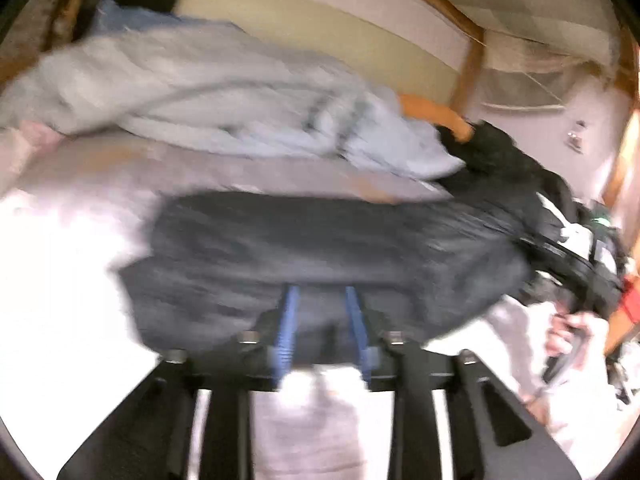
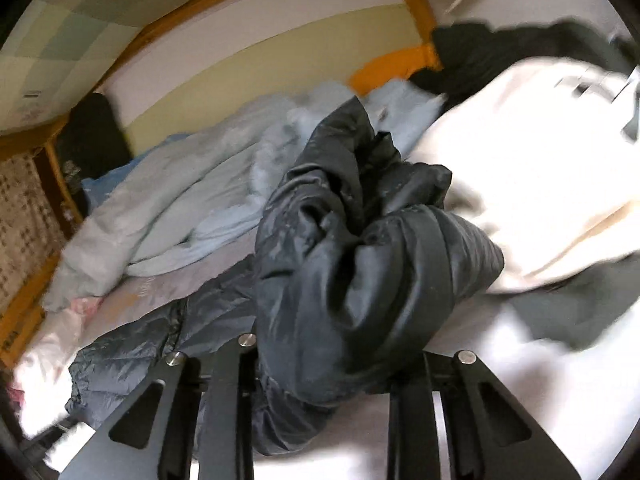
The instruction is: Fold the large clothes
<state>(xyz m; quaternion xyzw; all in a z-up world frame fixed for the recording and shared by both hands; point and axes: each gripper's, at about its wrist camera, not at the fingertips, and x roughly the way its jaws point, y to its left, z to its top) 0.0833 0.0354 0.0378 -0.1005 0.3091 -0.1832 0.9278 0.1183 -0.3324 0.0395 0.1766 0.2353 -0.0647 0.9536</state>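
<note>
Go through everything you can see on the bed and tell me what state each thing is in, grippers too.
Black quilted puffer jacket: bunched, one end lifted off the bed.
Light blue fleece garment: crumpled, unfolded, lying behind the jacket.
White garment: heaped to the right, unfolded.
Right gripper: jaws shut on the jacket.
Left gripper: jaws apart, blue pads showing, jacket just beyond them.

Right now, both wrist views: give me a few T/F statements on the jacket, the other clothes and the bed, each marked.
1. A bunched part of the dark puffer jacket sits between the right gripper fingers. True.
2. The left gripper blue pads are pressed together. False: a gap shows between them.
3. A light blue garment lies beyond the jacket. True.
4. The bed frame is white metal. False: it is orange-brown wood.
5. A white garment lies right of the jacket in the right wrist view. True.
</note>
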